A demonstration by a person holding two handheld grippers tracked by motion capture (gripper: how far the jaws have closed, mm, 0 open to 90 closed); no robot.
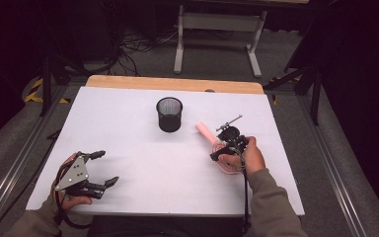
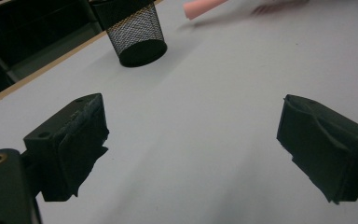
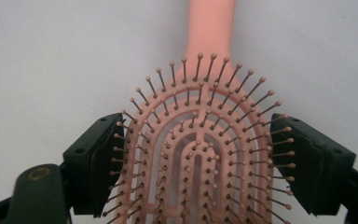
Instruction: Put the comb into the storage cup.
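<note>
A pink hairbrush (image 3: pixel 193 154) lies bristles up on the white table, its handle (image 1: pixel 203 130) pointing toward the far left. My right gripper (image 3: pixel 196 163) straddles the brush head, one jaw pressed against each side of the rim, shut on it. In the high view the right gripper (image 1: pixel 228 148) sits at the table's right of centre, over the brush head. A black mesh cup (image 1: pixel 169 114) stands upright at the middle back, also seen as the mesh cup (image 2: pixel 136 35) in the left gripper view. My left gripper (image 1: pixel 102 168) rests open near the front left corner, nothing between its jaws.
The white table top (image 1: pixel 143 163) ends at a wooden strip (image 1: pixel 175 83) at the back. Beyond it are cables and a white table frame (image 1: pixel 217 29) on the grey floor. Metal rails run along both sides of the table.
</note>
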